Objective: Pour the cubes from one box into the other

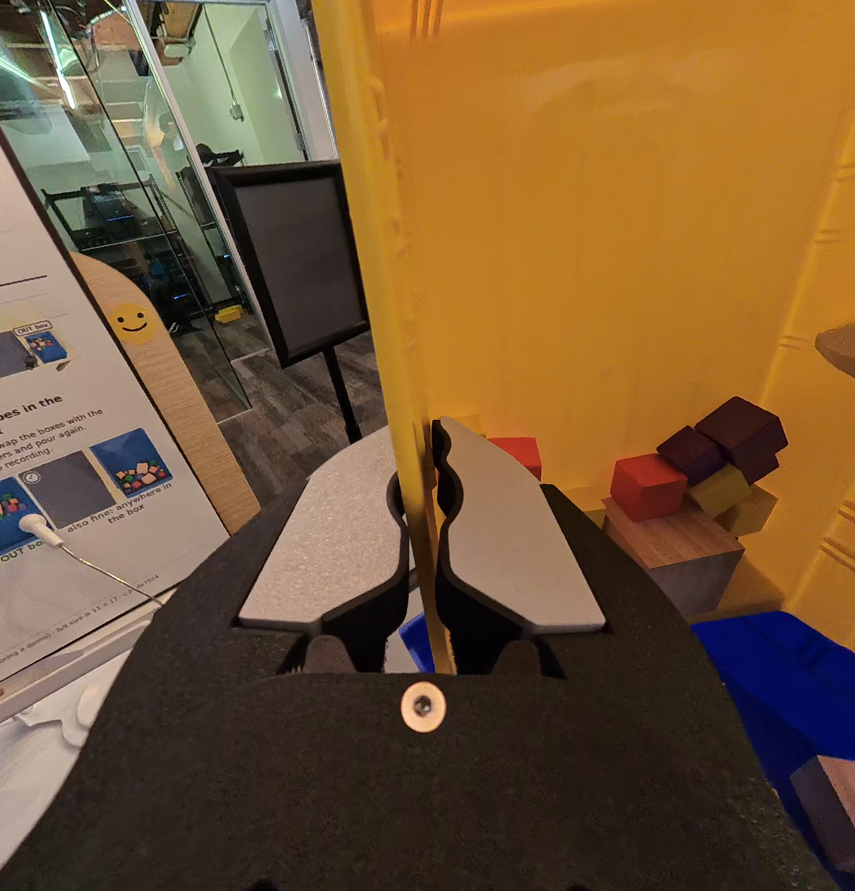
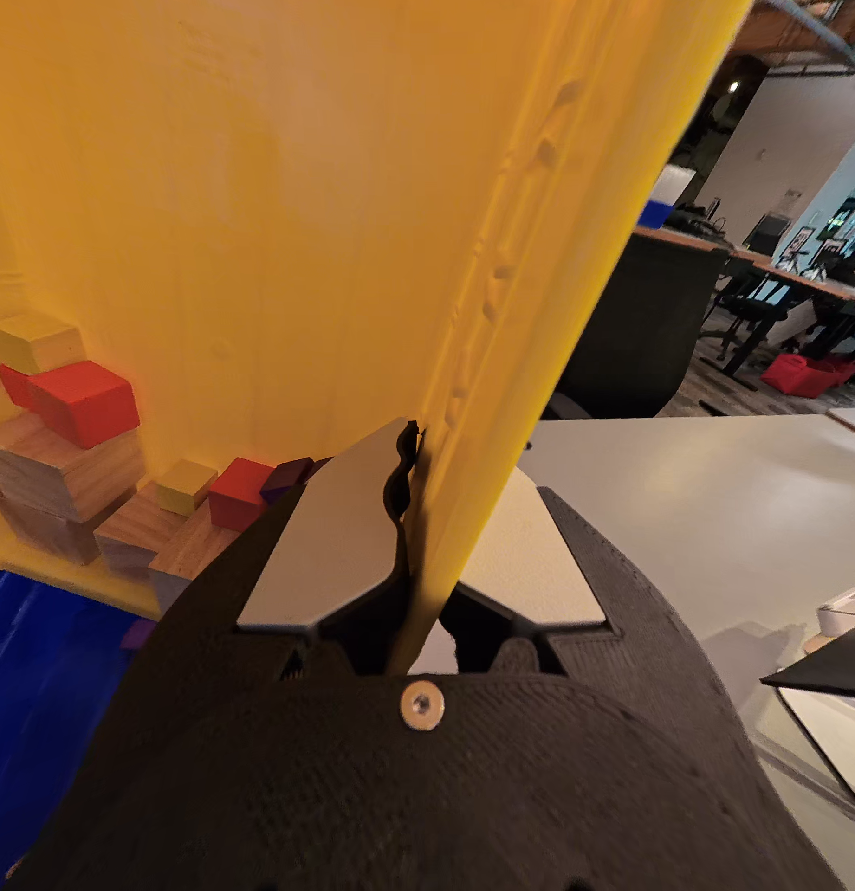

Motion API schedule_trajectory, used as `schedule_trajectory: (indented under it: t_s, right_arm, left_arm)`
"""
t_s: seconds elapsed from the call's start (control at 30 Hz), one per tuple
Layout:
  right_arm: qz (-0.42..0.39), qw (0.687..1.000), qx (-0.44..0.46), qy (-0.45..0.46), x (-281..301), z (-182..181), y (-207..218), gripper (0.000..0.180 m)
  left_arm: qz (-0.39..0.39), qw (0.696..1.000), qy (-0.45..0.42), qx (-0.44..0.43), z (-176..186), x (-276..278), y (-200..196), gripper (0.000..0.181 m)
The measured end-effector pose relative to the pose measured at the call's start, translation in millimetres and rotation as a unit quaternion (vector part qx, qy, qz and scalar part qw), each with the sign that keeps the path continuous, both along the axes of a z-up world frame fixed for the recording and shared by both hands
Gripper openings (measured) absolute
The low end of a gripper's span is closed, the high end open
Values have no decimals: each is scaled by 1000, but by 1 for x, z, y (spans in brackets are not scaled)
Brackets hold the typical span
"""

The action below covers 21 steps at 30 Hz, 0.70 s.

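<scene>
Left wrist view puts an instruction poster at the left edge, a black-framed sign stand behind it with bare floor between, then the left gripper clamped on the thin side wall of the yellow box, one finger outside and one inside. That box is tipped steeply, its inside facing the camera, and coloured and wooden cubes are heaped against its lowest wall, right above the blue box, whose rim lies just under the yellow lip. Right wrist view shows the blue box at the lower left, the cubes piled at the yellow box's bottom edge, and the right gripper pinching the opposite side wall. Beyond that wall, the white worktop lies bare up to its far edge.
</scene>
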State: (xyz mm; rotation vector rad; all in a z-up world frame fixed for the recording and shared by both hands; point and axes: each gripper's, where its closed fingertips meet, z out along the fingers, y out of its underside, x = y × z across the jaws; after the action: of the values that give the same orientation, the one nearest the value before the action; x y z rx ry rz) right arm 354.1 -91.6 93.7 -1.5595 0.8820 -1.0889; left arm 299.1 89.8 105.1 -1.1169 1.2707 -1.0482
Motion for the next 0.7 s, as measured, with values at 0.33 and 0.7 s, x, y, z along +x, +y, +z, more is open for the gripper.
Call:
schedule_trajectory:
  t_s: [0.33, 0.7]
  right_arm:
    - [-21, 998, -9, -65, -10, 32, -3, 4]
    - [-33, 995, -20, -91, -20, 41, -7, 3]
  left_arm:
    - [-7, 998, -47, -45, 22, -2, -1, 5]
    - [-19, 996, -63, -66, 24, -5, -3, 4]
